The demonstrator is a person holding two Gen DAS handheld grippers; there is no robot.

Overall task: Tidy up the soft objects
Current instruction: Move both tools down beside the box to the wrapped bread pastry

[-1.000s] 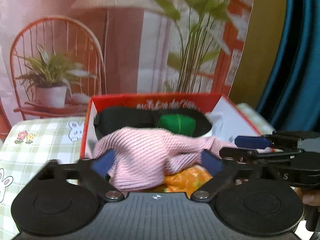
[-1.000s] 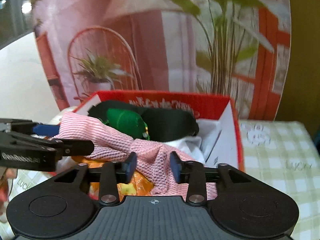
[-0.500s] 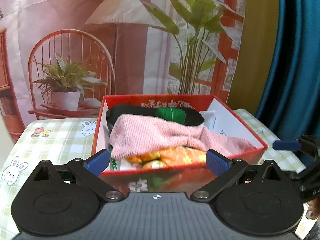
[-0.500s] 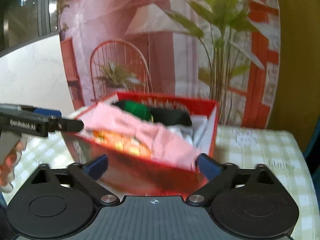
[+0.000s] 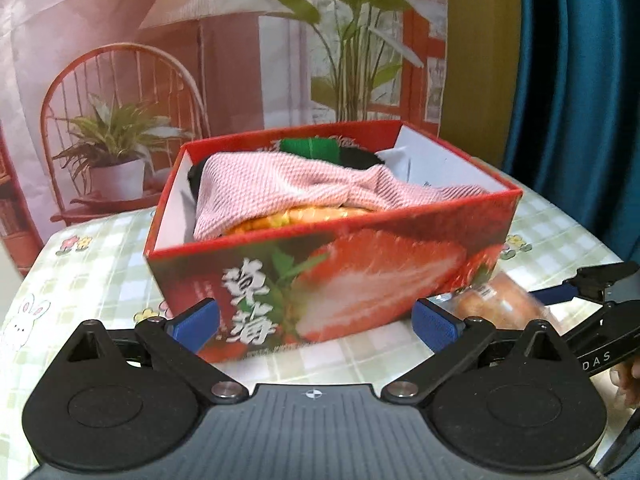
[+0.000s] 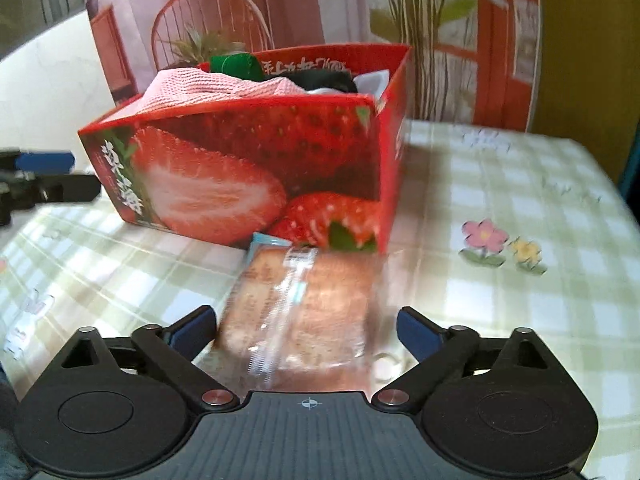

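Observation:
A red strawberry-print box [image 5: 360, 264] stands on the checked tablecloth and also shows in the right wrist view [image 6: 256, 168]. In it lie a pink knitted cloth [image 5: 288, 184], an orange item [image 5: 296, 216], a green item [image 5: 308, 146] and black fabric. My left gripper [image 5: 314, 322] is open and empty in front of the box. My right gripper [image 6: 308, 330] is open, its fingers on either side of a wrapped bread packet [image 6: 298, 308] that lies on the table; the packet also shows in the left wrist view [image 5: 496, 304].
The table [image 6: 520, 300] has a green checked cloth with flower and rabbit prints. A printed backdrop [image 5: 160, 60] with a chair and plants stands behind the box. A blue curtain [image 5: 580, 80] hangs at the right.
Both grippers have pulled back from the box and dropped low. The right gripper opened and let go of the pink cloth, which now lies in the box. The bread packet has come into view.

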